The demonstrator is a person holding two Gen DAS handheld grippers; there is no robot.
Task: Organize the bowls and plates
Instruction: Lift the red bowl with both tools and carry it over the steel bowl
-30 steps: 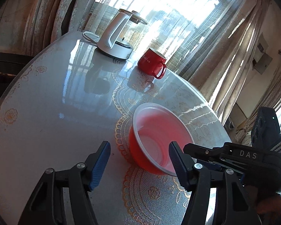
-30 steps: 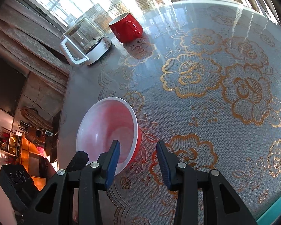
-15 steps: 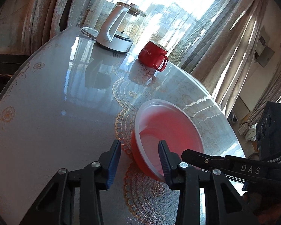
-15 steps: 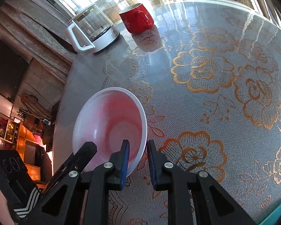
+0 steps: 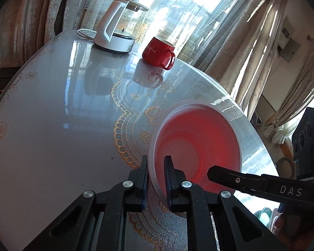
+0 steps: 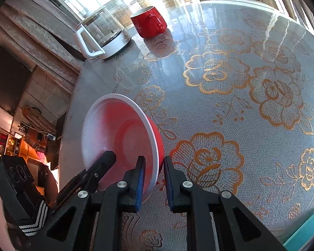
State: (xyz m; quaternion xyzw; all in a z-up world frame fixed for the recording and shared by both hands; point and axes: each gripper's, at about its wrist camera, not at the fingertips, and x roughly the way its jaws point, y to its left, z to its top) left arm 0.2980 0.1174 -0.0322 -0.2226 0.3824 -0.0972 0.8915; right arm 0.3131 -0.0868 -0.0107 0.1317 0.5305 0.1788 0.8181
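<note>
The red bowl [image 5: 198,144] tilts above the lace-covered table [image 5: 52,125], on the near side of the red mug [image 5: 159,52] and glass kettle [image 5: 117,33]. Both the left gripper [image 5: 156,175] and right gripper [image 6: 153,177] are clamped on its rim, 1 at each side.

We've got a round glossy counter [image 6: 230,31] here, covered with a gold floral lace cloth [image 6: 251,115]. Sitting on it at the far side: a glass kettle on a white base [image 6: 103,35] and, just beside that, a red mug [image 6: 149,22].
</note>
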